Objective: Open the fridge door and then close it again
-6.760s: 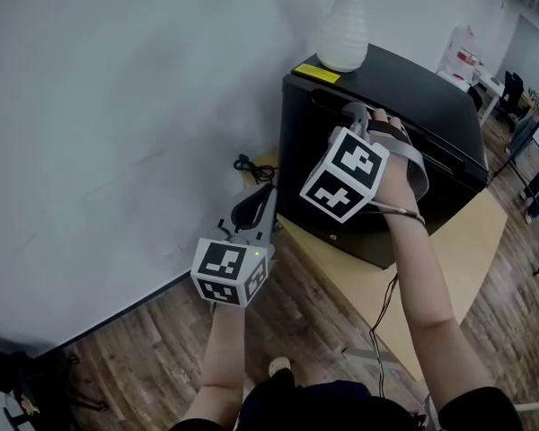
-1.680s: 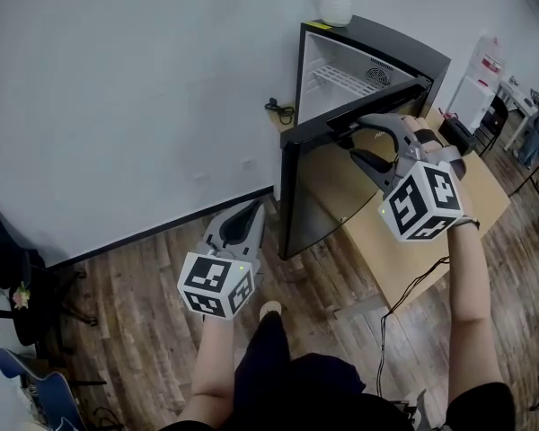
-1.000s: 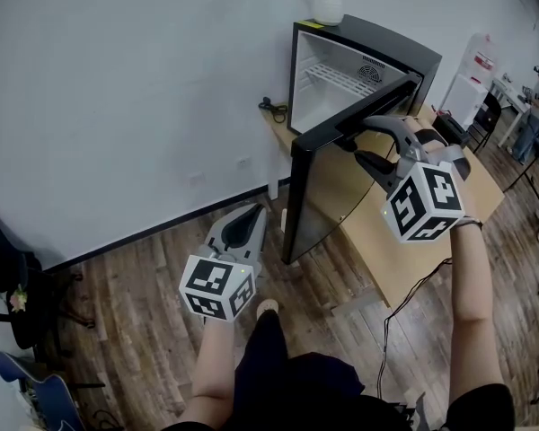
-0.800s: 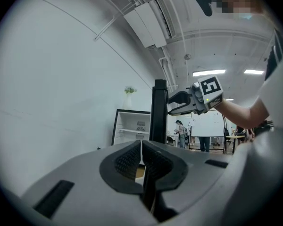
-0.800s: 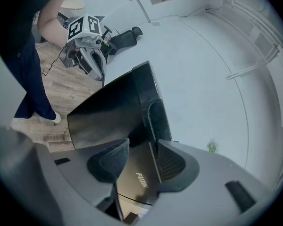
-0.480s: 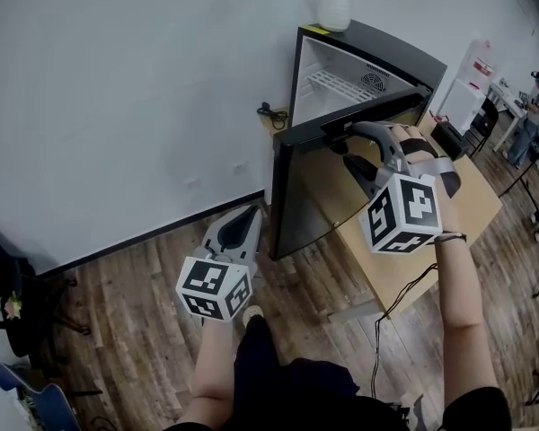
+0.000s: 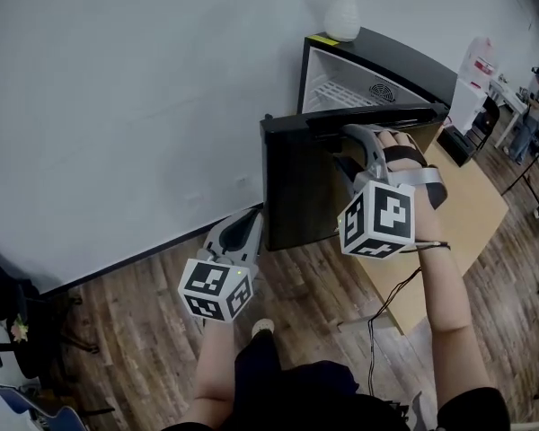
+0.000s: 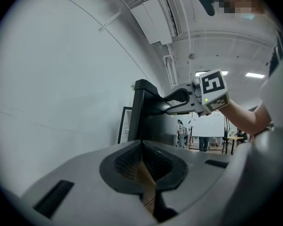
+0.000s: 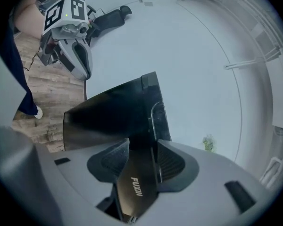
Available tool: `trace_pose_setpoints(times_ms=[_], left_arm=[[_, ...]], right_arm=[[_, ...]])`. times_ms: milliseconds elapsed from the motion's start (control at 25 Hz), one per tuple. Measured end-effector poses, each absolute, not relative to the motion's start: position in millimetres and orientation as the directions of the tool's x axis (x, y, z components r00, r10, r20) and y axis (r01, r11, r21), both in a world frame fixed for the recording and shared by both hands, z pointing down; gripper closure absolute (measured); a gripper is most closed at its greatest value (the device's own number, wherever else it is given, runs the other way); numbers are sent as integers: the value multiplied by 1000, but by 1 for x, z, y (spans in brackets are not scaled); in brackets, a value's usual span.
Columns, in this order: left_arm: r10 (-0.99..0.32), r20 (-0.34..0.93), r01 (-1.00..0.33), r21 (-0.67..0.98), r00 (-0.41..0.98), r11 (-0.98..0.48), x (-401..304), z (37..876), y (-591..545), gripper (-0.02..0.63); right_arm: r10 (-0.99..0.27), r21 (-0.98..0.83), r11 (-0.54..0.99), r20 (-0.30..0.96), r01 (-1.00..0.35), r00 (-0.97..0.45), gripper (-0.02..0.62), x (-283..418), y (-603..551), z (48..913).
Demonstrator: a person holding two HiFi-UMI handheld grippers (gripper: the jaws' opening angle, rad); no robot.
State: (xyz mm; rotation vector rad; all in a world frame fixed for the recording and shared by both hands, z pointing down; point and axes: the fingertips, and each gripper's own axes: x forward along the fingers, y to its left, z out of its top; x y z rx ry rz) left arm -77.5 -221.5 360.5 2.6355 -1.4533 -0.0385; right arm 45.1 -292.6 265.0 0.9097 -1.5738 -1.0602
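Note:
A small black fridge (image 7: 404, 61) stands on a low wooden table (image 7: 467, 214), and its white inside (image 7: 346, 92) shows. The black fridge door (image 7: 296, 187) stands open, hinged at the right. My right gripper (image 7: 344, 148) is shut on the door's top edge near its free end. In the right gripper view the jaws of the right gripper (image 9: 141, 157) clamp that edge of the door (image 9: 113, 117). My left gripper (image 7: 249, 223) hangs shut and empty over the floor, left of the door. Its fingers meet in the left gripper view (image 8: 141, 147).
A white vase (image 7: 343, 12) stands on the fridge top. The white wall (image 7: 117, 106) runs behind and to the left of the fridge. Wood floor (image 7: 117, 348) lies below. A cable (image 7: 386, 303) hangs from the right arm. Office furniture and a person stand far right.
The door, closed at first, was pulled open. Over the last second my right gripper has carried its free edge left toward the wall, narrowing the gap. The left gripper has barely moved.

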Motion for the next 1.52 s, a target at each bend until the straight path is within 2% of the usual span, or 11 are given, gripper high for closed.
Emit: trace_pose_setpoints(times_ms=[680,1520], left_arm=[[-797,53,-796,116,602,-594,-91,363,-303,597],[-743,43,-743,95,667,-662,-100,359,-382,597]], right_arm=[[-952,951,300,294,-71,-87,426,29,-376,266],[-943,952,276,295,-129,158,431,43,-489,268]])
